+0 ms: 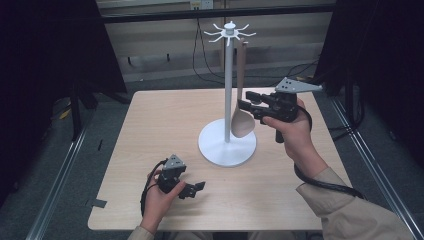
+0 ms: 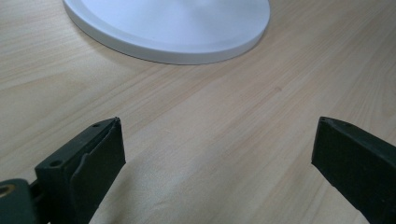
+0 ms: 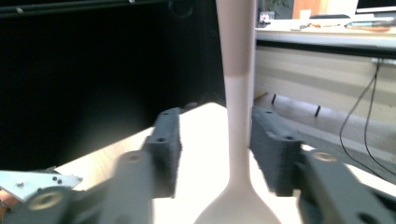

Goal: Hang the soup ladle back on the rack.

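Hanging upright from stand (image 1: 228, 90), spoon (image 1: 241, 117), bowl down, between right gripper (image 1: 243, 102) jaws

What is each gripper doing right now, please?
Left gripper: open, empty, low over the table.
Right gripper: open, jaws either side of the hanging spoon's handle, not clamped.

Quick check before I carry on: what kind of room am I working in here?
Probably a lab or test bay, not a kitchen: a light wooden table ringed by black curtains, metal floor rails, and loose cables along the back wall. Desks with clutter show behind in the right gripper view.
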{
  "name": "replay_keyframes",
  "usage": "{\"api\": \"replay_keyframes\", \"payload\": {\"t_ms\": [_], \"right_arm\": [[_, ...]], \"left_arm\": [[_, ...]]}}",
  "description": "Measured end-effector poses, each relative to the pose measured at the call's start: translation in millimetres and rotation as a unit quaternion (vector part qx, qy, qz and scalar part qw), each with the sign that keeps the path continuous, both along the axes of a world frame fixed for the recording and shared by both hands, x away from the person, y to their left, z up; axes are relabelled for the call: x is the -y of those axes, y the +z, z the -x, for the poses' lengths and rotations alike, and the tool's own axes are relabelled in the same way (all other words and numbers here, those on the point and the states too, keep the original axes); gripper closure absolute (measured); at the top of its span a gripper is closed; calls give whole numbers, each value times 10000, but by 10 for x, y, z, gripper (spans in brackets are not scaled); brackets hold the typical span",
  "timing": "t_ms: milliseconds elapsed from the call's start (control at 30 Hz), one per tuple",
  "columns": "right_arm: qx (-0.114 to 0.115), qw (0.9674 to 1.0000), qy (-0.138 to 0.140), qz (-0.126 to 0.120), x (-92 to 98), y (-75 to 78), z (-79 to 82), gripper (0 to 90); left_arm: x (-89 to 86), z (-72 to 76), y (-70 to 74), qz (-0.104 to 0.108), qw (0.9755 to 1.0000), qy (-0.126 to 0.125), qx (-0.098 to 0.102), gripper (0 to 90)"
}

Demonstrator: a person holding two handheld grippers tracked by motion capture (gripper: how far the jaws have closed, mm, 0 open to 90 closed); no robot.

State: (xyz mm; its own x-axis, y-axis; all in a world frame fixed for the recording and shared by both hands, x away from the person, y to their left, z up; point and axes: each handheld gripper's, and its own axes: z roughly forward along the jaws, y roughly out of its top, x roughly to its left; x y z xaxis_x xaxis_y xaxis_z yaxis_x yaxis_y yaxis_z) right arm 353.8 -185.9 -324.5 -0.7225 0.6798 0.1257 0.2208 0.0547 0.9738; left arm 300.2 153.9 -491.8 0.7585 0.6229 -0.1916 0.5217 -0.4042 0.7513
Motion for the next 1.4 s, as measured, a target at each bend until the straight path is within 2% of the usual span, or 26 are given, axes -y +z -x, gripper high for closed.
{"api": "replay_keyframes", "payload": {"t_ms": [233, 533, 833, 967, 1133, 1400], "right_arm": [[-198, 9995, -153, 203, 122, -78, 93, 313], [-271, 9986, -167, 427, 193, -213, 195, 204], [-307, 9967, -80, 750, 167, -373, 298, 142], [-311, 9954, -127, 893, 150, -438, 341, 126], [-364, 9948, -115, 940, 145, -523, 379, 116], [-421, 9938, -118, 1025, 144, -657, 459, 110]], "left_arm": [[4, -2, 6, -11, 10000, -20, 19, 26], [0, 0, 7, -30, 10000, -5, 16, 26], [2, 0, 1, 8, 10000, 2, 1, 26], [2, -2, -2, 6, 10000, 11, 0, 26], [-7, -4, -1, -46, 10000, 8, -3, 26], [-8, -2, 4, -14, 10000, 19, -4, 26]]}}
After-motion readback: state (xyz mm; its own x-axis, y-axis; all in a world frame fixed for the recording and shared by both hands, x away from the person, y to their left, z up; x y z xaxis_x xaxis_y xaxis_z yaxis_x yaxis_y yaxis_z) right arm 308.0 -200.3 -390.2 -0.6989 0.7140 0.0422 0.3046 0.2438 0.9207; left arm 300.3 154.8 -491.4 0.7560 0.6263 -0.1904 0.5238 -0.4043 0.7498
